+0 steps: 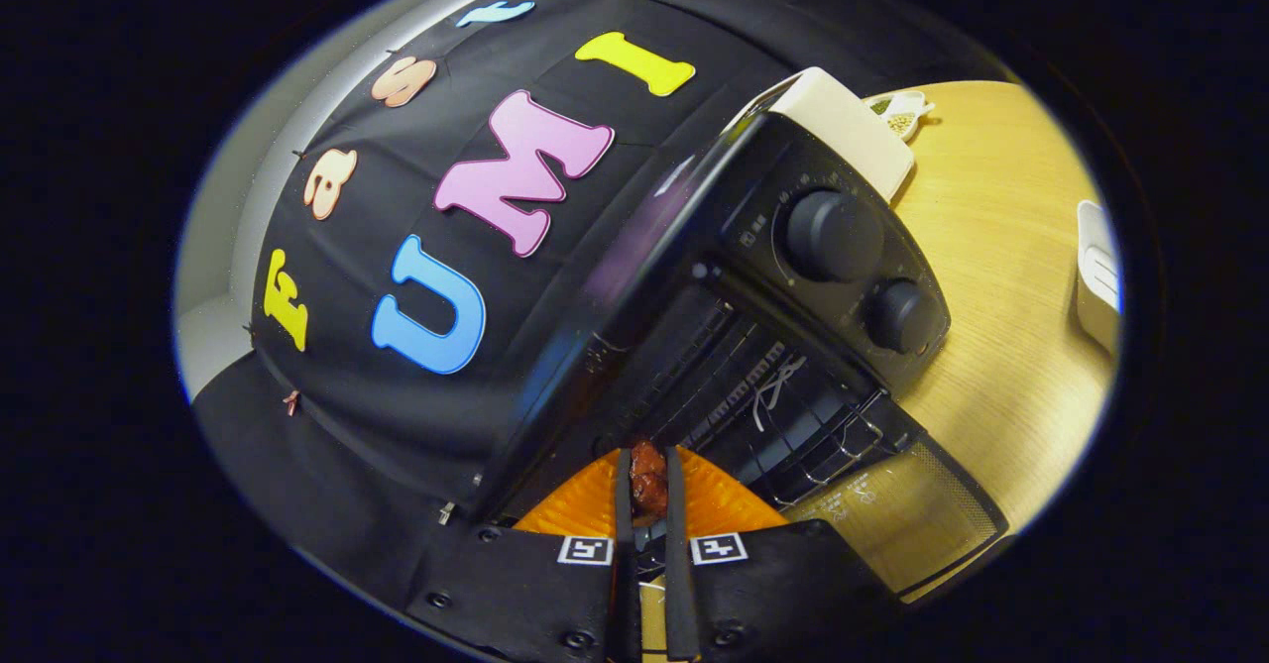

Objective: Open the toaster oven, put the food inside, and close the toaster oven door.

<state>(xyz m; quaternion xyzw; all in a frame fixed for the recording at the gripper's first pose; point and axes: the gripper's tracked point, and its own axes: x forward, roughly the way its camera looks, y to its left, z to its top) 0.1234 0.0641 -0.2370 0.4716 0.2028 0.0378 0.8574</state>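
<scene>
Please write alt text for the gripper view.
The claw is shut on a reddish-brown piece of food, held before the open toaster oven. The oven's glass door hangs down over a wooden table.

Gripper (649, 490): both fingers nearly closed, clamped on a small piece of reddish-brown food (648, 479) pinched between the tips (contact on both sides looks solid). Fingers (678, 504) run roughly parallel with only a narrow gap between them. The whole gripper is rolled to one side relative to the toaster oven (753, 326), so the oven looks tilted. Tips sit right at the oven's open mouth, just ahead of the wire rack, above the dropped door.
</scene>
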